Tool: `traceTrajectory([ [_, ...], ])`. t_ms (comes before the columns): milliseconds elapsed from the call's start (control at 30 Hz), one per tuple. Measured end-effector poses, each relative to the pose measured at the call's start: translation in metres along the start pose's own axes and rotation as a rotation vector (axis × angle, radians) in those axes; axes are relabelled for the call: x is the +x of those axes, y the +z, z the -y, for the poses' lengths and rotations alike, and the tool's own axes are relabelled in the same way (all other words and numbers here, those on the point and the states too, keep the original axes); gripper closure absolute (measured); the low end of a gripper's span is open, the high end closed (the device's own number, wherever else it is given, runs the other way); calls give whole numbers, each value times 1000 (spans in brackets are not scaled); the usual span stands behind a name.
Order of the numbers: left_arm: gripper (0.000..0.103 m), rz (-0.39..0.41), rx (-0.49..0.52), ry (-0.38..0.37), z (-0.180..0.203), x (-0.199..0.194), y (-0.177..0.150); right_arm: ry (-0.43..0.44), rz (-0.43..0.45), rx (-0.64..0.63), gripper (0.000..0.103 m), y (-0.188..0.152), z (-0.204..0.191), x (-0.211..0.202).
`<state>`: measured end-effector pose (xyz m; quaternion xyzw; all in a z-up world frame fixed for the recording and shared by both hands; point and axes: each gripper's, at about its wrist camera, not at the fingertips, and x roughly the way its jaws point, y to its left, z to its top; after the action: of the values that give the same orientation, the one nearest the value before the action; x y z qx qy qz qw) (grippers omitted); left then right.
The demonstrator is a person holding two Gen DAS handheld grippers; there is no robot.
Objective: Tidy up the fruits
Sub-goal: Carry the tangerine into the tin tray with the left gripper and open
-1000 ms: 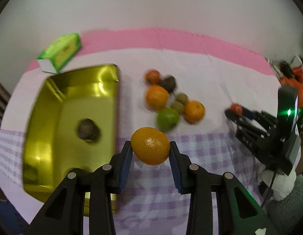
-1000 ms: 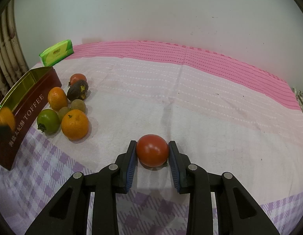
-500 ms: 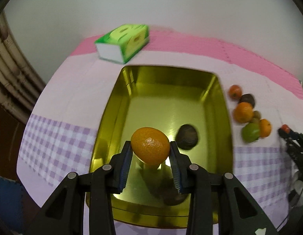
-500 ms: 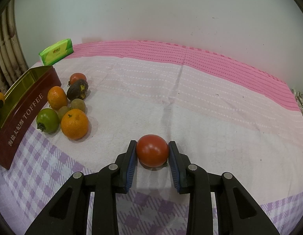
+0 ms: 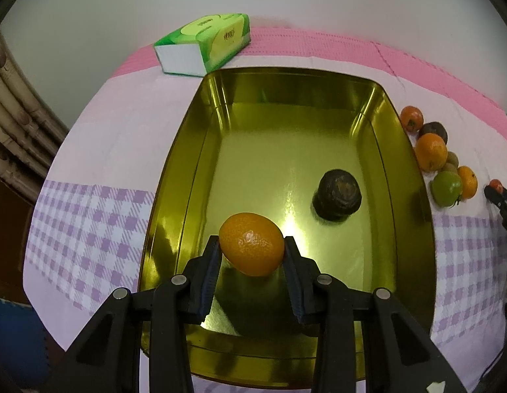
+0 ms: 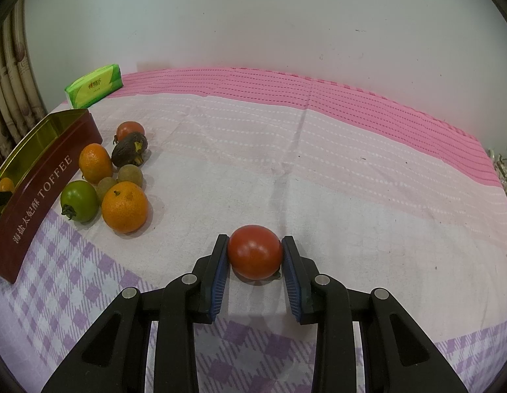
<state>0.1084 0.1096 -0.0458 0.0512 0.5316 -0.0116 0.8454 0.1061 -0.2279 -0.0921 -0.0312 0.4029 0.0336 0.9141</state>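
My left gripper [image 5: 251,255] is shut on an orange mandarin [image 5: 251,248] and holds it over the near part of the gold tin [image 5: 174,150]. A dark brown fruit [image 5: 338,194] lies inside the tin. My right gripper [image 6: 255,258] is shut on a red tomato [image 6: 254,251] low over the cloth. A cluster of loose fruits lies right of the tin: two mandarins [image 6: 124,206], a green tomato [image 6: 79,200], a small red tomato [image 6: 130,130], a dark fruit [image 6: 128,153] and small brown ones [image 6: 130,175].
A green tissue pack [image 5: 204,43] lies behind the tin near the wall. The tin's outer side [image 6: 40,193] is dark red and reads TOFFEE. The cloth has a pink band at the back and purple checks in front. A curtain [image 6: 7,104] hangs at the left.
My left gripper has carried the mandarin from over the cloth leftward to above the tin and lowered a little. The right gripper and its tomato have stayed put.
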Motion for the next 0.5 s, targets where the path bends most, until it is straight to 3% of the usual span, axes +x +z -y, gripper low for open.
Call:
traceTrajectory([
  [500,67,-18,-15,1,-5,11,-6,-1,0,-1,70,0,0,0],
])
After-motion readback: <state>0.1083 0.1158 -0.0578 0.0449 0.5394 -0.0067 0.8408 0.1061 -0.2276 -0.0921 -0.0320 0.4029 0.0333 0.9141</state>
